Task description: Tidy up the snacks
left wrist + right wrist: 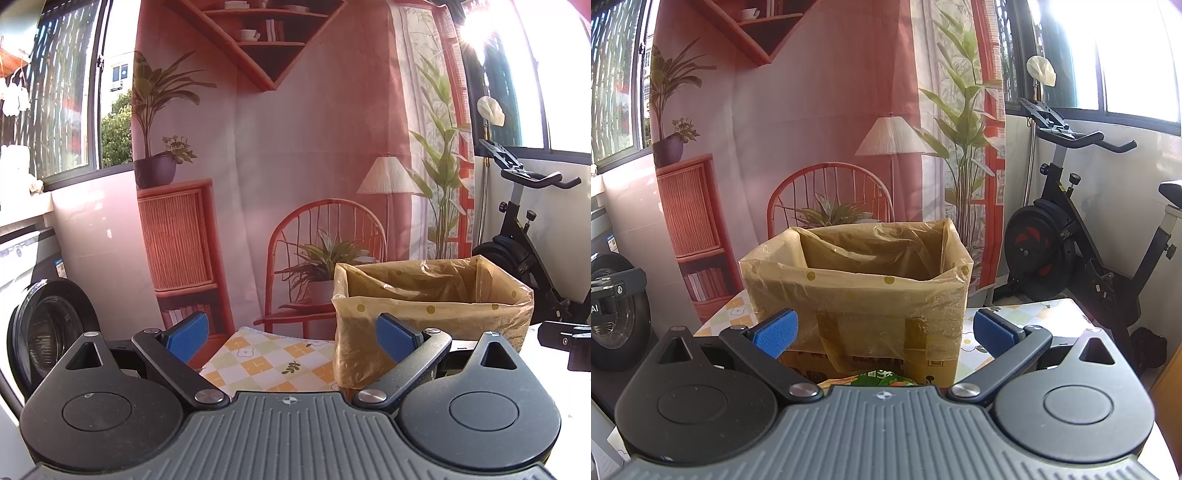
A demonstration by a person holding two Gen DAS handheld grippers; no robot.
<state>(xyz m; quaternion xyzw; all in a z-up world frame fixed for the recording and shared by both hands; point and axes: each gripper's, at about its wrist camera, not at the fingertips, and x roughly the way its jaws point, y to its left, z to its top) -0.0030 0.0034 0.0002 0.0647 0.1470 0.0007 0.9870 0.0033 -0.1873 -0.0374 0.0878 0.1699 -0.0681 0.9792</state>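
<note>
A cardboard box lined with a yellow dotted plastic bag (pixel 857 288) stands on the table with the checked floral cloth (pixel 273 358). It also shows at the right in the left wrist view (pixel 432 295). My right gripper (pixel 884 332) is open and empty, facing the box front. A green snack packet (pixel 882 378) peeks out just below it, mostly hidden by the gripper body. My left gripper (pixel 291 338) is open and empty, left of the box over the cloth. The right gripper's body (pixel 565 338) shows at the right edge of the left wrist view.
A printed backdrop (pixel 295 147) hangs behind the table. A washing machine (pixel 48 332) stands at the left. An exercise bike (pixel 1071 240) stands at the right. Windows line both sides.
</note>
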